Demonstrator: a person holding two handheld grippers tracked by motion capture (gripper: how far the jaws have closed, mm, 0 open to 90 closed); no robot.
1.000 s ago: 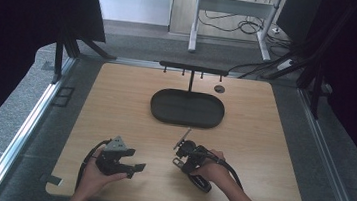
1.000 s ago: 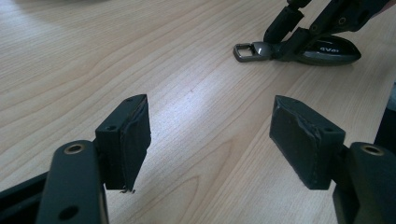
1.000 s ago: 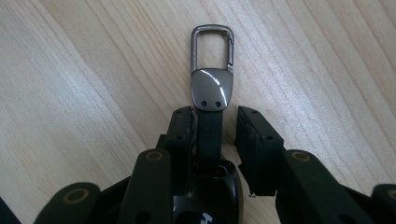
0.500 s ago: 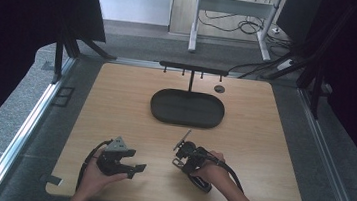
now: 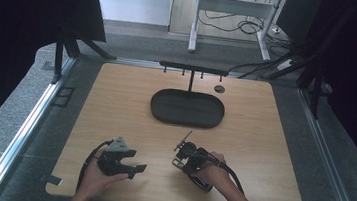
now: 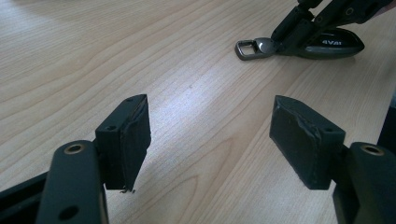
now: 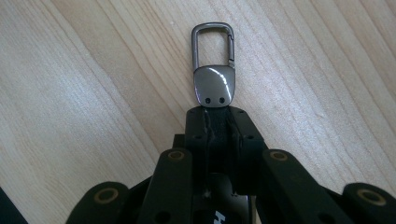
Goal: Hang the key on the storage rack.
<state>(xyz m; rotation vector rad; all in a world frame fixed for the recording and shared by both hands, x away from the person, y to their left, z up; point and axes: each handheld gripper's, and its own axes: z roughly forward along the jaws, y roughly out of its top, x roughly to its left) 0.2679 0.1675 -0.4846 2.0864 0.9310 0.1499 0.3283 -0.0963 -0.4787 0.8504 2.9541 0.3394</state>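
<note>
A black key fob (image 6: 334, 43) with a grey metal clip (image 6: 254, 46) lies on the wooden table (image 5: 262, 149). In the right gripper view the clip (image 7: 213, 60) sticks out past the jaws, and my right gripper (image 7: 217, 116) is shut on the short black strap just behind it. The high view puts that right gripper (image 5: 183, 154) at the front middle of the table. My left gripper (image 5: 129, 166) is held low at the front left, to the left of the fob. In its own view the left gripper (image 6: 210, 135) is open with only bare wood between its pads.
A black oval tray (image 5: 158, 109) sits at the table's middle back. Behind it stands a low black rack (image 5: 192, 68) with small hooks, and a small round dark disc (image 5: 219, 88) lies to its right. Metal rails run along both table sides.
</note>
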